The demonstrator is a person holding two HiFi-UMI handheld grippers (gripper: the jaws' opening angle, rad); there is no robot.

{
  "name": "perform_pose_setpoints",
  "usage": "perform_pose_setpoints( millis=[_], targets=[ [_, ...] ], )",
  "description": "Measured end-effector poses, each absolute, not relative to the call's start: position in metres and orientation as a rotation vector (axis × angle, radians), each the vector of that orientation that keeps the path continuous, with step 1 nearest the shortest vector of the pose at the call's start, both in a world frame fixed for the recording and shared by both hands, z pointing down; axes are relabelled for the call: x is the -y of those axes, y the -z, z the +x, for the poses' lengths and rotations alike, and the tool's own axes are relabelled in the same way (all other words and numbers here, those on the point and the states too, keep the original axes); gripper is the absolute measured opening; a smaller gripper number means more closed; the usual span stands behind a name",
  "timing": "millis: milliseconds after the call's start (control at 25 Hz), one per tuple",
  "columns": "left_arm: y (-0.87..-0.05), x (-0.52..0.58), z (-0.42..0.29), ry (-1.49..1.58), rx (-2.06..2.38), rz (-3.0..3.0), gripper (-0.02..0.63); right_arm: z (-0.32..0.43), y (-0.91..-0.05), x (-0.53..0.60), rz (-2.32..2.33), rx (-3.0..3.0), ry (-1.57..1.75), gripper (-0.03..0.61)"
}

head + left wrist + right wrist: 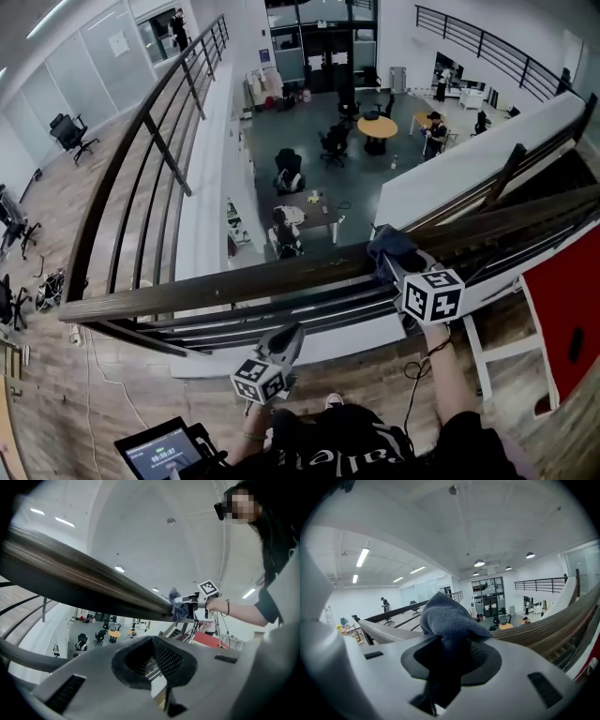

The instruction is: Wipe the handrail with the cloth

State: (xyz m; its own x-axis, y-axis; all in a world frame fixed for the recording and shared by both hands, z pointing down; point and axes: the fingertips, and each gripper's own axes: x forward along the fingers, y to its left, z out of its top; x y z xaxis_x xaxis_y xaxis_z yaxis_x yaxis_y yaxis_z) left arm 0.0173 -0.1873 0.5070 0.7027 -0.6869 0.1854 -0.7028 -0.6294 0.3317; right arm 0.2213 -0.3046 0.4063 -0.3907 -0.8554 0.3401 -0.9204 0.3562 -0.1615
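**Cloth on the handrail, clamped in the right hand-held gripper**

Cloth (394,246), blue-grey and bunched, sits on top of the dark wooden handrail (234,281), toward the right end of the stretch that crosses the head view. The right hand-held gripper (389,267) holds it. In the right gripper view its jaws are closed on the fabric, which bulges up out of them, with the rail running off to the right behind. That gripper's marker cube (433,295) lies on the person's side of the rail.

The left hand-held gripper (281,347) hangs lower and to the left, below the rail and apart from it. Its jaws are drawn together with nothing between them. Its own view looks up along the underside of the rail toward the cloth. A tablet (164,455) shows at the bottom left of the head view.
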Motion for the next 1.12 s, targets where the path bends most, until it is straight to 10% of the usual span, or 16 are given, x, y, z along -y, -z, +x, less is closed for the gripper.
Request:
perform_pose_setpoints(
  millis=[800, 1120],
  targets=[
    [-0.512, 0.165, 0.075, -0.132, 1.074, 2.527, 0.000, 0.581, -0.408, 0.329, 1.995, 1.977, -0.390, 0.103],
    [-0.497, 0.129, 0.024, -0.152, 1.132, 2.482, 0.000, 0.614, -0.387, 0.308, 2.188, 1.844, -0.428, 0.103]
  ],
)
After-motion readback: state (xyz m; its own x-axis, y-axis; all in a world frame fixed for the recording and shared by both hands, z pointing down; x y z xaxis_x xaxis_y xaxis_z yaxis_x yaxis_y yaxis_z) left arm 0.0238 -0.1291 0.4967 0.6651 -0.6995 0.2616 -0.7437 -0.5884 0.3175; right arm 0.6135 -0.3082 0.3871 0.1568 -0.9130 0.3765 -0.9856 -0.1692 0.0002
